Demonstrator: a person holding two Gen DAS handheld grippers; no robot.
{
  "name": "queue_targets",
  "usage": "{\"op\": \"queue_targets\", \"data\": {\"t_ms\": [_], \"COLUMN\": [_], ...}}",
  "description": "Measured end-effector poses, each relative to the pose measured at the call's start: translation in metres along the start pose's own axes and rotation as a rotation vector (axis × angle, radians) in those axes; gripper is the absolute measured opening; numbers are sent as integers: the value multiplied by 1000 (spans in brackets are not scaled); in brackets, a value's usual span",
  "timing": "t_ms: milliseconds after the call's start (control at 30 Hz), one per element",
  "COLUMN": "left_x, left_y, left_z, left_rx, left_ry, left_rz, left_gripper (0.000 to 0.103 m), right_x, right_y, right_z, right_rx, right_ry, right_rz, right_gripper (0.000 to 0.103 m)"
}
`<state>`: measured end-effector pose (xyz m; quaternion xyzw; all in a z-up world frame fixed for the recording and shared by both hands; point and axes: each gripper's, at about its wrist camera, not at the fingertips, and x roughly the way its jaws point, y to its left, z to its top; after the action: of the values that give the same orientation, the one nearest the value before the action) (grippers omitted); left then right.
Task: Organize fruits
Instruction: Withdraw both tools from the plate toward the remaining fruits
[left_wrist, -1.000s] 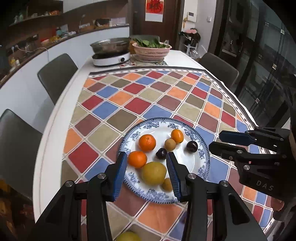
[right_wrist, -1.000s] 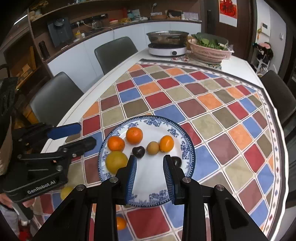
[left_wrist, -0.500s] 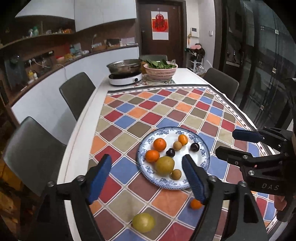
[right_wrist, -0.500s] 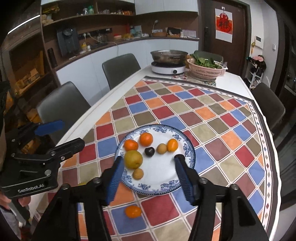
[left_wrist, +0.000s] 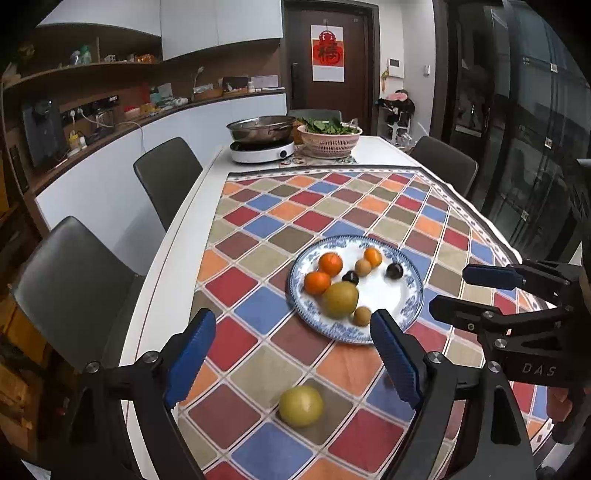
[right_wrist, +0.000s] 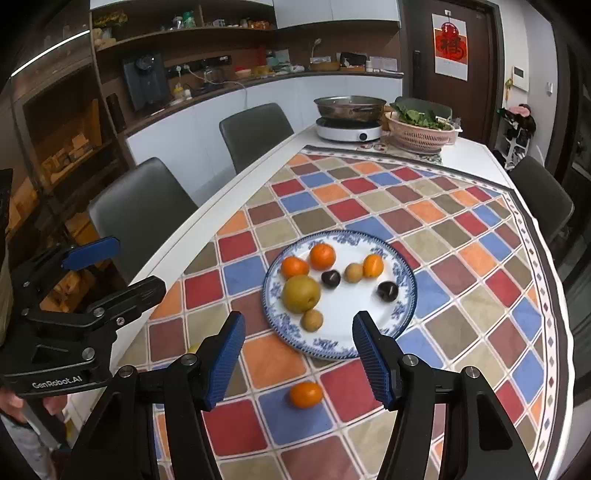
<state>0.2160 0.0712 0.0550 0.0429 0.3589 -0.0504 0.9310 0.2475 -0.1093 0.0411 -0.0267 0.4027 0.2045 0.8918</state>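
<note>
A metal pan (left_wrist: 261, 126) sits on a white induction cooker (left_wrist: 262, 151) at the far end of the white tabletop (left_wrist: 173, 258), beside a pink basket (left_wrist: 328, 142) of leafy greens (left_wrist: 327, 125). A checked cloth (left_wrist: 332, 206) of red, blue, orange and olive squares covers most of the surface (its dark border shows at the far edge). Grey chairs (left_wrist: 168, 177) line the sides. A red paper decoration (left_wrist: 327, 51) hangs on the dark door (right_wrist: 476, 44); cluttered shelves (right_wrist: 207, 33) run above the counter (right_wrist: 258, 79).

Home kitchen-diner (hotpot (left_wrist: 260, 127), dining chairs (left_wrist: 168, 177))
</note>
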Motion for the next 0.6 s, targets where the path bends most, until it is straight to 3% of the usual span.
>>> {"op": "queue_targets", "data": {"t_ms": [267, 600], "left_x": [10, 37], "left_y": [11, 13], "left_z": [-22, -58], "left_rx": [-9, -29], "left_ry": [41, 136], "left_rz": [28, 1], "left_gripper": [86, 86], "right_x": [16, 45], "right_y": [10, 8], "right_z": [-16, -40], "right_rx": [6, 38], "right_ry": [46, 133], "right_rz": [-15, -28], "right_gripper": [61, 61]}}
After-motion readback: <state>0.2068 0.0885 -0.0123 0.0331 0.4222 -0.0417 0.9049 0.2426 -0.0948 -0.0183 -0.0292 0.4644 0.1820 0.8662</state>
